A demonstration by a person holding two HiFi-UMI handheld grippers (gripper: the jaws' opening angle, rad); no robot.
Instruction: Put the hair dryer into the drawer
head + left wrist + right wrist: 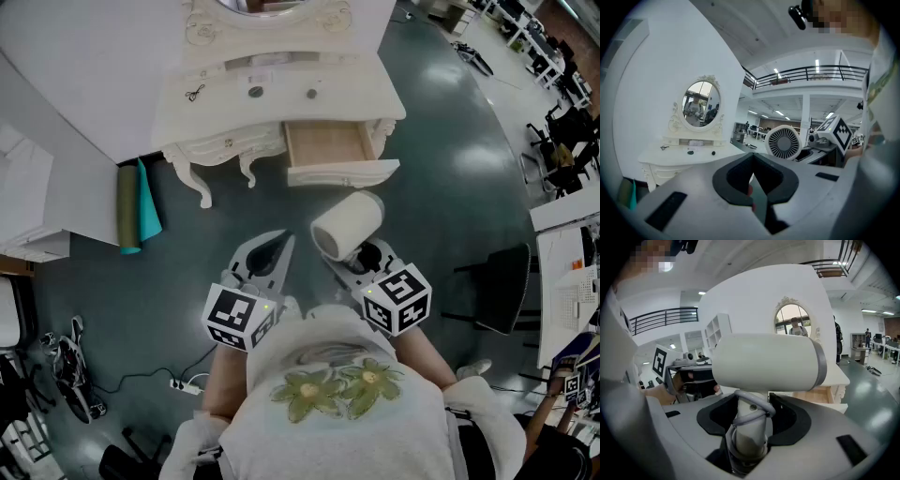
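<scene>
The right hand-held gripper [751,423] pinches the hair dryer [768,362] handle — left hand-held gripper [753,185] pressed together.

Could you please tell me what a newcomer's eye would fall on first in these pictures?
The white hair dryer stands out at the centre of the head view, its handle clamped in the right gripper above the dark floor. Just ahead, the white dressing table has one drawer pulled open and empty. The left gripper is beside the right one, shut on nothing.
</scene>
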